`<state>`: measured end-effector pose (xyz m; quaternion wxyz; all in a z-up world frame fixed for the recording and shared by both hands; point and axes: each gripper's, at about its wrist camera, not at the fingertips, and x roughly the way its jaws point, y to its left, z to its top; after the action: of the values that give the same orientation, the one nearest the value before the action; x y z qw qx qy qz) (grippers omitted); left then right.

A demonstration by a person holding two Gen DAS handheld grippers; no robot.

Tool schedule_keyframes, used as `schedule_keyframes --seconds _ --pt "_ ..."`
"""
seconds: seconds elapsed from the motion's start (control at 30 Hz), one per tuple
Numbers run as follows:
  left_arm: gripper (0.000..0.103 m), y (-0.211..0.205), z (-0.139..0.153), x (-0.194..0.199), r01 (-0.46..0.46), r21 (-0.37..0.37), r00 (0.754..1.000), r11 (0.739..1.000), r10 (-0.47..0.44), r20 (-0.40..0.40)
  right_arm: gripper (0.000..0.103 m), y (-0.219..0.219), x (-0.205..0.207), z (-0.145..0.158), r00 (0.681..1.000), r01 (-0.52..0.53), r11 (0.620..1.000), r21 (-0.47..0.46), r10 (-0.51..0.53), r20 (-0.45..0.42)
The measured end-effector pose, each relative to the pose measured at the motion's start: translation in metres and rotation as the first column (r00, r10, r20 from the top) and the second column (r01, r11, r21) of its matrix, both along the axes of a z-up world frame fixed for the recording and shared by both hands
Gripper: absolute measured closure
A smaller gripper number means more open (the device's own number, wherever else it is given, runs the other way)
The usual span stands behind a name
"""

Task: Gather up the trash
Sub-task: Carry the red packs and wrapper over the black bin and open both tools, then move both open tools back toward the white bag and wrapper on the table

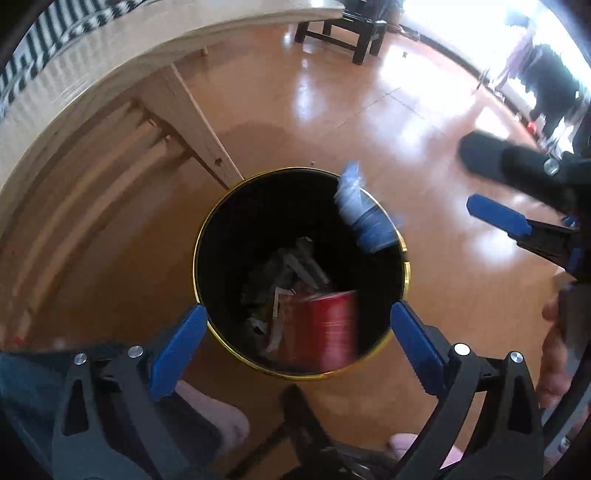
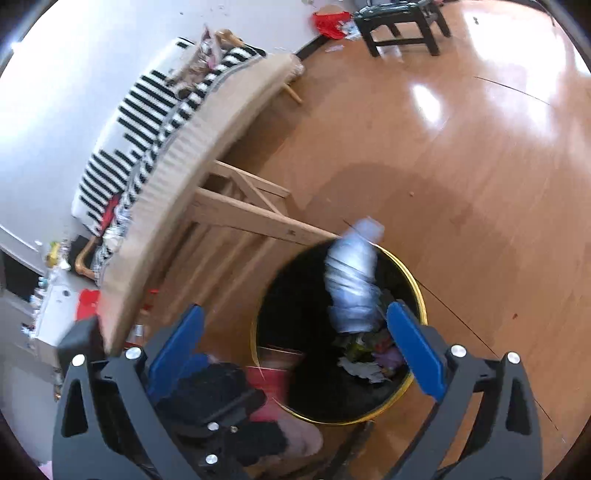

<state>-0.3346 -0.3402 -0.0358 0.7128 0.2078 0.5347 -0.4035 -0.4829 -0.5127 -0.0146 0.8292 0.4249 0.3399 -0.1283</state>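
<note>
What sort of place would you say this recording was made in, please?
Most likely a room in a home: a glossy wooden floor, a light wooden table with a striped cloth, a dark stool and a gold-rimmed black waste bin holding rubbish.

A lived-in home: glossy wood floor [image 2: 461, 155], striped-cushioned wooden bench [image 2: 221, 122], dark stool [image 2: 402, 26].

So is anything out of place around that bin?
Yes. A crumpled plastic bottle is blurred at the rim of the black bin, seemingly mid-drop rather than settled. Far off, red and pale litter lies on the floor by the wall.
</note>
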Motion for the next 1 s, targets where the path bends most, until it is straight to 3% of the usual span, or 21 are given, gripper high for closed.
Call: schedule_keyframes --seconds 0.17,0.3,0.37,0.47,0.57,0.7,0.83,0.93,1.0 --pt "0.006 0.025 0.035 0.004 -0.024 -0.039 1.0 0.999 0.025 0.012 0.007 -0.001 -0.008 0.037 0.995 0.079 0.991 -0.105 -0.073 0.061" --pt "0.006 0.067 0.104 0.027 -0.097 -0.189 0.986 0.977 0.12 0.119 0.007 0.019 0.01 0.06 0.998 0.055 0.962 -0.268 -0.048 0.035" --pt "0.006 0.094 0.132 0.052 -0.173 -0.257 0.965 0.951 0.215 0.148 0.007 0.033 0.032 0.072 1.0 -0.006 0.945 -0.326 0.014 0.021" --pt "0.006 0.148 0.158 0.106 -0.341 -0.281 0.889 0.897 0.405 0.215 0.007 0.062 0.076 0.089 0.993 -0.097 0.905 -0.414 0.114 0.016" --pt "0.006 0.209 0.15 0.168 -0.508 -0.211 0.806 0.835 0.547 0.224 0.007 0.09 0.119 0.096 0.975 -0.188 0.865 -0.466 0.221 0.016" --pt "0.006 0.267 0.128 0.221 -0.636 -0.157 0.733 0.755 0.655 0.183 0.007 0.129 0.202 0.096 0.938 -0.316 0.811 -0.493 0.345 -0.033" --pt "0.006 0.299 0.105 0.266 -0.698 -0.115 0.694 0.707 0.707 0.135 0.007 0.174 0.278 0.088 0.89 -0.436 0.74 -0.512 0.438 -0.126" --pt "0.006 0.313 0.092 0.289 -0.71 -0.095 0.688 0.698 0.716 0.12 0.007 0.205 0.327 0.078 0.839 -0.535 0.686 -0.494 0.501 -0.213" --pt "0.006 0.315 0.09 0.303 -0.711 -0.095 0.682 0.697 0.716 0.15 0.007 0.224 0.358 0.072 0.791 -0.607 0.624 -0.493 0.538 -0.293"
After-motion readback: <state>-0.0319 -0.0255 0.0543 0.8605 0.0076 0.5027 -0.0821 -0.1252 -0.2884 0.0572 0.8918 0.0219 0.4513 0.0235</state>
